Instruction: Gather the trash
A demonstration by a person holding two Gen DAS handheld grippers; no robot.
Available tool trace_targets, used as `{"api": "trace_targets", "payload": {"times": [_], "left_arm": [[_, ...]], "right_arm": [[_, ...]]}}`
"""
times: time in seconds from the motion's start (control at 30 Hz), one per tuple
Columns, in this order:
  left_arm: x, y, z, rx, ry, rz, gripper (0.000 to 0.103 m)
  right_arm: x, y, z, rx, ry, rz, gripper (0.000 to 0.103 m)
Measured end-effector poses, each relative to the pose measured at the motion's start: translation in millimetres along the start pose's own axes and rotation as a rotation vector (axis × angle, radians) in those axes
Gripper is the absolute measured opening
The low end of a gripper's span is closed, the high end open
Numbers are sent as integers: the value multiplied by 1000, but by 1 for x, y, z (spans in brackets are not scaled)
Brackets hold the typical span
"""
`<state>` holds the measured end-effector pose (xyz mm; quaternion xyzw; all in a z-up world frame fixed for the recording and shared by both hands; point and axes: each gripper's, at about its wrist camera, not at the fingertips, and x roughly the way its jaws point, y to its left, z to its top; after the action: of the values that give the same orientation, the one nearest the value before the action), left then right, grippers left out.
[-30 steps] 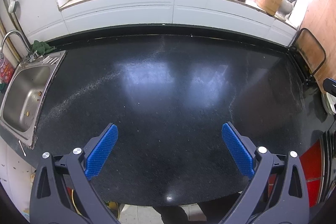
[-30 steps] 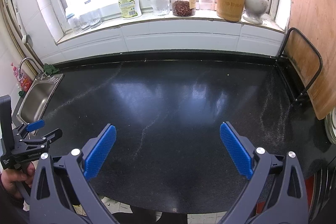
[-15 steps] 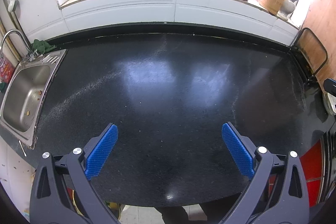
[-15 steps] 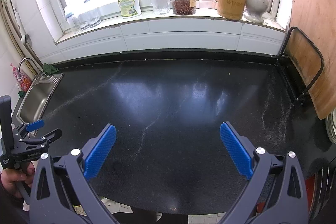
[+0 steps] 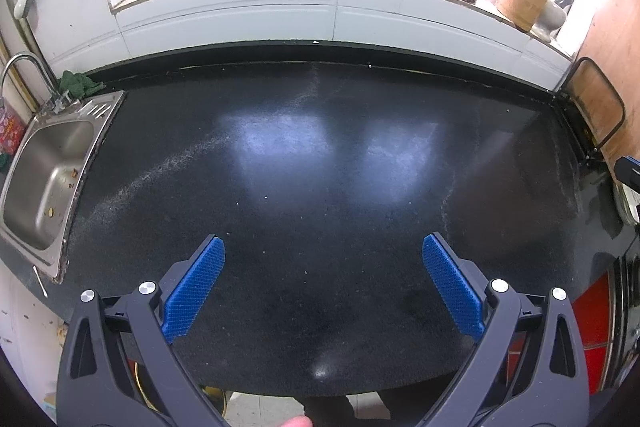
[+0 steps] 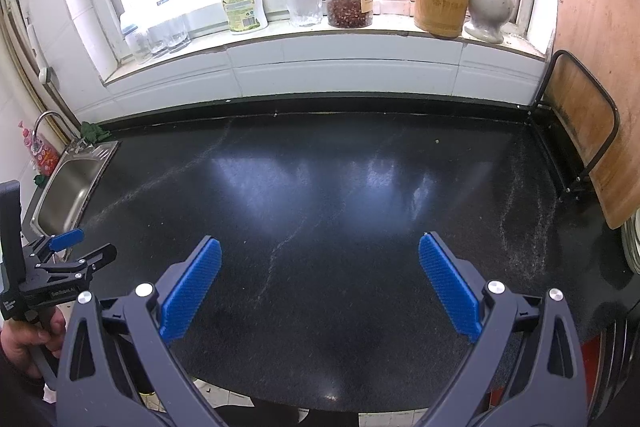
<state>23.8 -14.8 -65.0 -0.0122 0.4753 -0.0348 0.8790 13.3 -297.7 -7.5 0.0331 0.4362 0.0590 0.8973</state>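
1. Two blue pads spread wide, nothing between them: on the left wrist view my left gripper (image 5: 323, 269) hangs open over the black counter (image 5: 320, 155). Against the frame a second back, almost nothing has moved; the scene sits a shade lower.
2. Left of the fingers the steel sink (image 5: 44, 183) cuts into the counter, crumbs in its basin. Ahead, the slab runs bare to the white tiled sill (image 5: 336, 11); far right, a wire rack (image 5: 600, 115) marks the end. I see no trash item on the counter here.
3. On the right wrist view my right gripper (image 6: 320, 267) is equally wide apart and holds nothing, unchanged from earlier.
4. Left of its fingers the left gripper (image 6: 60, 259) shows, beside the sink (image 6: 68, 195). A tiny pale speck (image 6: 437, 141) lies ahead and right, near the back edge; the cutting board (image 6: 596, 131) leans in the rack (image 6: 576, 131) at right.
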Motion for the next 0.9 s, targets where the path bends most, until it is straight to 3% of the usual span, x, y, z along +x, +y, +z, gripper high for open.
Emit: {"api": "trace_targets", "payload": {"times": [0.9], "left_arm": [[2, -10, 4, 12, -3, 25, 96]], "right_arm": [[2, -7, -3, 5, 8, 10, 96]]}}
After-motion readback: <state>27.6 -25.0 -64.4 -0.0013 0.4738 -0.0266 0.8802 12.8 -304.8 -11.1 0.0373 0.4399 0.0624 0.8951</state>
